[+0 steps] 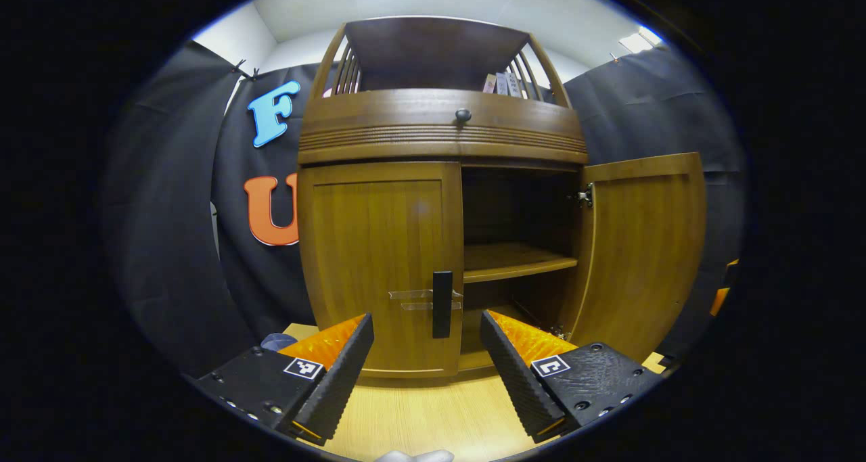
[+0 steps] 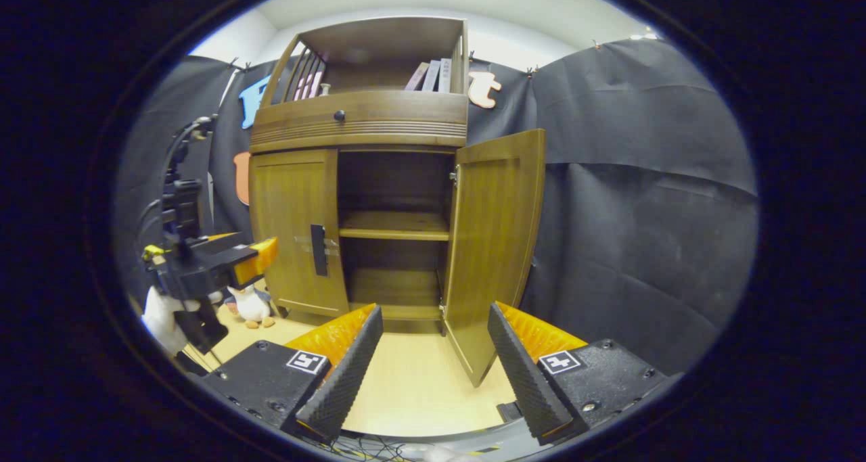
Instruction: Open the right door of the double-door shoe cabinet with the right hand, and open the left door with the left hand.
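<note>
Fingers of the left gripper (image 1: pixel 427 367) spread wide, gripping nothing; they frame the flat black vertical handle (image 1: pixel 442 304) of the closed brown wooden left door (image 1: pixel 379 266), short of it and not touching. Right gripper (image 2: pixel 433 371) likewise spread and empty, held back from the cabinet, with the swung-out brown wooden right door (image 2: pixel 497 245) just ahead of its right finger.

Right half looks done: bare wooden shelf (image 1: pixel 517 259) and dark interior exposed. Left door not yet opened.

Risks, as judged:
- Handle sits at the door's inner edge, close to the opening; a finger drifting right goes into the gap rather than round the handle.
- Handle is slim; closing too early or off-centre could pinch air or slip off.
- Pulling straight back instead of along the hinge arc may strip the grip.
- Small white stuffed penguin toy (image 2: pixel 252 305) on the light wooden floor (image 2: pixel 413 381) near the cabinet's left side; the door's swing could reach it, cannot tell.
</note>
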Available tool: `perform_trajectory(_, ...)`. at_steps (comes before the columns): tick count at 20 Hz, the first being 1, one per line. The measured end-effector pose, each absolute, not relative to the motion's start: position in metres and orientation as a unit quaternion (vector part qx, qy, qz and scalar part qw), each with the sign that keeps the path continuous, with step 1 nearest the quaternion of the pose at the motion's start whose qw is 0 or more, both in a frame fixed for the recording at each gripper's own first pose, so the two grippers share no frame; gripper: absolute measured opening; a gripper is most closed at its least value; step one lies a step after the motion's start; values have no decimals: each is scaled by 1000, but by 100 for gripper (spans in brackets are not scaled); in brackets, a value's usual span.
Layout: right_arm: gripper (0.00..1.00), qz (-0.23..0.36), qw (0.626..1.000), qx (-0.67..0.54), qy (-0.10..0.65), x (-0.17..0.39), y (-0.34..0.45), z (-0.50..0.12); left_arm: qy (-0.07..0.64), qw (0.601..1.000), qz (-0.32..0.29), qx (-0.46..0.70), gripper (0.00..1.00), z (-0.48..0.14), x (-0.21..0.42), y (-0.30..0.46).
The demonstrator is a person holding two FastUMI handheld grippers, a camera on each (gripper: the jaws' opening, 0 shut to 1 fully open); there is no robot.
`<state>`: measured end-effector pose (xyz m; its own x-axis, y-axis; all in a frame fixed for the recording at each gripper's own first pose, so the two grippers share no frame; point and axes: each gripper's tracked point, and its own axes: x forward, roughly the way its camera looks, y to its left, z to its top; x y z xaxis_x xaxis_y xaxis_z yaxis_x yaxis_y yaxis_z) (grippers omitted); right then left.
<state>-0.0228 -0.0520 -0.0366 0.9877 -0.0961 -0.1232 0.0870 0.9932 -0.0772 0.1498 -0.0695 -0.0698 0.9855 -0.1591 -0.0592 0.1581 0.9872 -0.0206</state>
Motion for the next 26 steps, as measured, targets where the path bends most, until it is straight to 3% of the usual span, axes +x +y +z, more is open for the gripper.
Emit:
perform_trajectory(13,100,-111,988,-57,90,-27,-84,-27,53,995,-85,-10,95,-133,299,-112)
perform_trajectory(15,100,-117,987,-56,94,-29,-89,-29,54,995,-82,-13,75,-138,309,-113)
perform_trajectory(17,99,-120,987,-55,95,-30,-92,-29,56,995,-83,-10,70,-140,314,-114)
perform_trajectory(18,100,-121,987,-55,95,-31,-94,-29,55,995,-83,-5,83,-139,317,-114)
perform_trajectory(19,100,-122,986,-56,95,-30,-95,-29,58,995,-80,3,70,-141,318,-113)
perform_trajectory(20,99,-123,986,-55,94,-31,-96,-29,52,995,-80,5,70,-141,320,-113)
perform_trajectory(21,99,-123,987,-54,93,-31,-96,-29,54,994,-92,9,77,-142,319,-116)
perform_trajectory(23,99,-120,987,-52,93,-32,-95,-29,49,995,-83,17,53,-140,318,-112)
perform_trajectory(24,100,-119,987,-53,93,-33,-94,-29,48,995,-85,16,51,-142,320,-113)
perform_trajectory(25,99,-118,987,-53,92,-33,-95,-29,52,995,-85,13,30,-140,315,-113)
perform_trajectory(26,100,-117,987,-53,92,-34,-95,-29,55,995,-87,10,30,-140,314,-112)
